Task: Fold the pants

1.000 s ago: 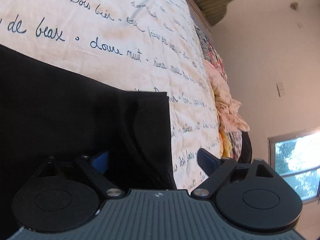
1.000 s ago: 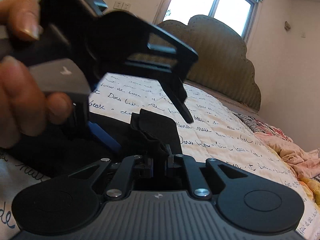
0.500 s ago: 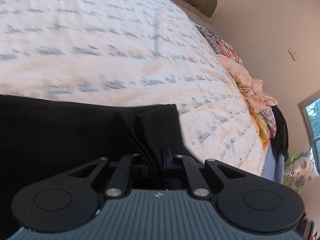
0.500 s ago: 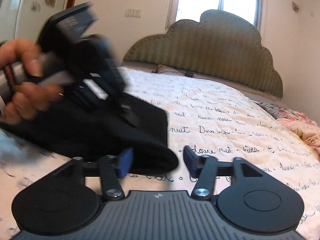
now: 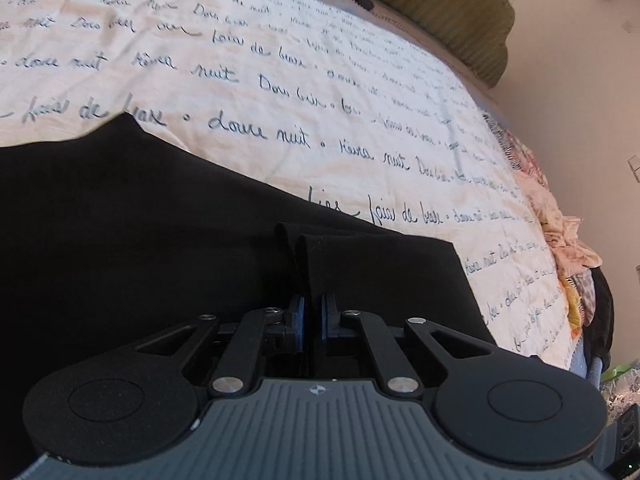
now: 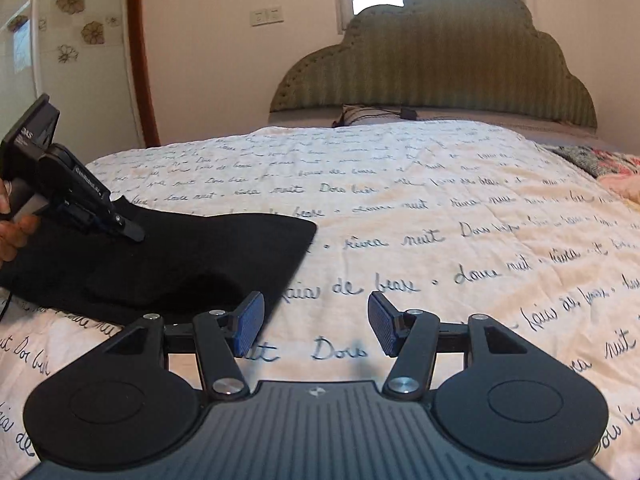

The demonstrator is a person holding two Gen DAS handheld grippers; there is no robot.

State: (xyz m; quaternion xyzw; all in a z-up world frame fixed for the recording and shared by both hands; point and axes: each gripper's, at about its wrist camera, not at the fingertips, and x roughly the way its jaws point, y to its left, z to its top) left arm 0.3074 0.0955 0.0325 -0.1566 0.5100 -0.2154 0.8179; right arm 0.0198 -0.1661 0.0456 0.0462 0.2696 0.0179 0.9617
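Observation:
The black pants point(image 5: 140, 232) lie folded on the bed's white script-printed quilt point(image 5: 304, 80). My left gripper point(image 5: 312, 320) is shut on a raised pinch of the black fabric near the pants' right edge. In the right wrist view the pants point(image 6: 180, 256) lie at the left, and the left gripper point(image 6: 120, 228) rests on them, held by a hand. My right gripper point(image 6: 316, 320) is open and empty, low over the quilt just right of the pants' near corner.
A green padded headboard point(image 6: 440, 64) stands at the far end of the bed. A heap of pink and patterned clothes point(image 5: 560, 224) lies along the bed's right side. A wall and window are behind the headboard.
My left gripper closed on a fold of the pants and stays shut on it. My right gripper let go of the fabric, opened, and drew back to the right of the pants.

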